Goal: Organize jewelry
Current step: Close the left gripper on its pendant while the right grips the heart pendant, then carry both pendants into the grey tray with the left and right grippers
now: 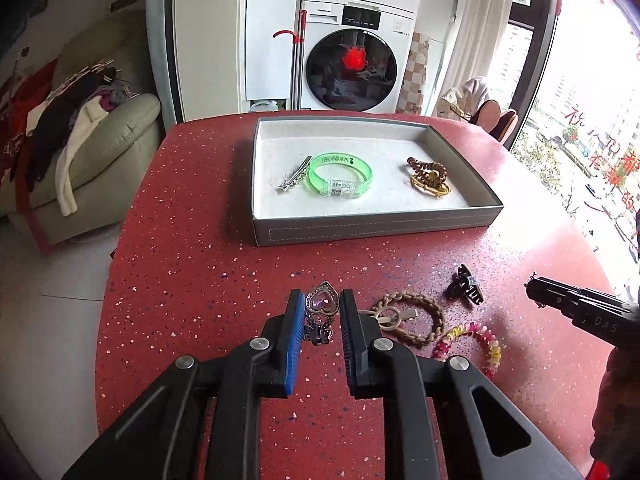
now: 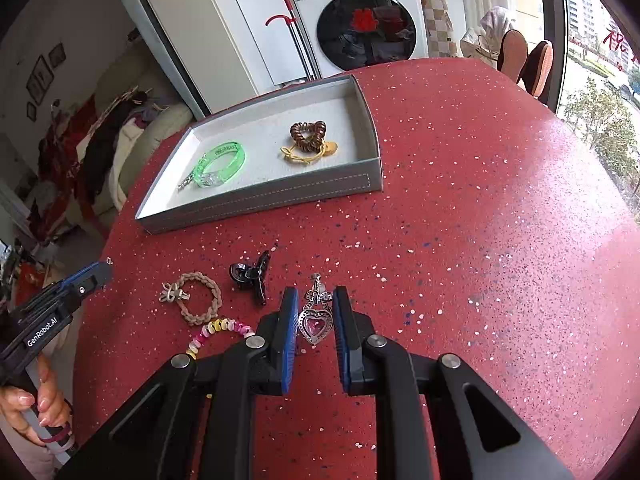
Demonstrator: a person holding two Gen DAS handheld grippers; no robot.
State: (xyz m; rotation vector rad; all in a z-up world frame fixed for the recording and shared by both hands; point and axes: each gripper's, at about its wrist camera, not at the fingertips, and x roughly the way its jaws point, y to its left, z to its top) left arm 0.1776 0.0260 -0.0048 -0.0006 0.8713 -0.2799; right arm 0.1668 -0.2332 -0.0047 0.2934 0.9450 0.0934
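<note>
Left wrist view: a heart pendant (image 1: 322, 304) is gripped between the left gripper (image 1: 320, 312) fingers, another (image 2: 316, 322) apparently likewise by the right gripper (image 2: 316, 320); both should be carried level to the tray (image 1: 376, 228).

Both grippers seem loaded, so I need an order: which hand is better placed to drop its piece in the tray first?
Left, probably. The left gripper holds a heart pendant with the tray straight ahead; the right gripper has the tray off to its left.
</note>
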